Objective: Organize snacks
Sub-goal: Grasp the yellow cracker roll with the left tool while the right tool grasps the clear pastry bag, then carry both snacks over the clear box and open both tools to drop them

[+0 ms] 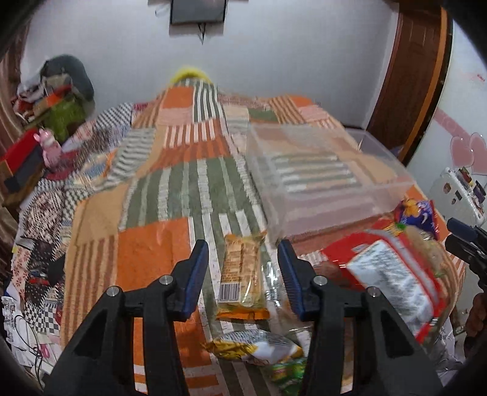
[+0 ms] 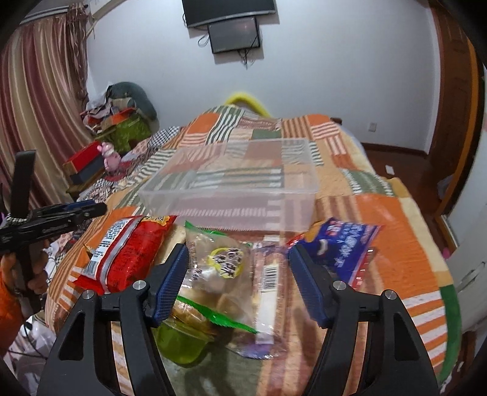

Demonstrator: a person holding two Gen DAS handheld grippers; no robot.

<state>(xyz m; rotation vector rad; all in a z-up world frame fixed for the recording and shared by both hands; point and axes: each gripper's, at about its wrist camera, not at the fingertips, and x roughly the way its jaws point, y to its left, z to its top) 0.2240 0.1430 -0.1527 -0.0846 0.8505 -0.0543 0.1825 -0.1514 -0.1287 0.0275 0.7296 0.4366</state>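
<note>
Both views are blurred, and package labels are unreadable. A clear plastic box (image 2: pixel 231 185) sits on the patchwork bedspread (image 1: pixel 152 252); snacks lie just before it. The left gripper (image 1: pixel 243 274) gapes around an orange wrapper (image 1: pixel 243 271), untouched. The right gripper (image 2: pixel 237 280) gapes over a clear bag (image 2: pixel 219 274), between red packet (image 2: pixel 127 252) and blue packet (image 2: pixel 341 246).

Home bedroom, quilted bed (image 2: pixel 380 213), curtains (image 2: pixel 39 121), wall-mounted TV (image 2: pixel 229 10)

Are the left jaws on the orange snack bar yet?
Apart. The left wrist view shows the orange bar lying on the quilt between the left gripper's open jaws, with quilt visible on both sides of it.
</note>
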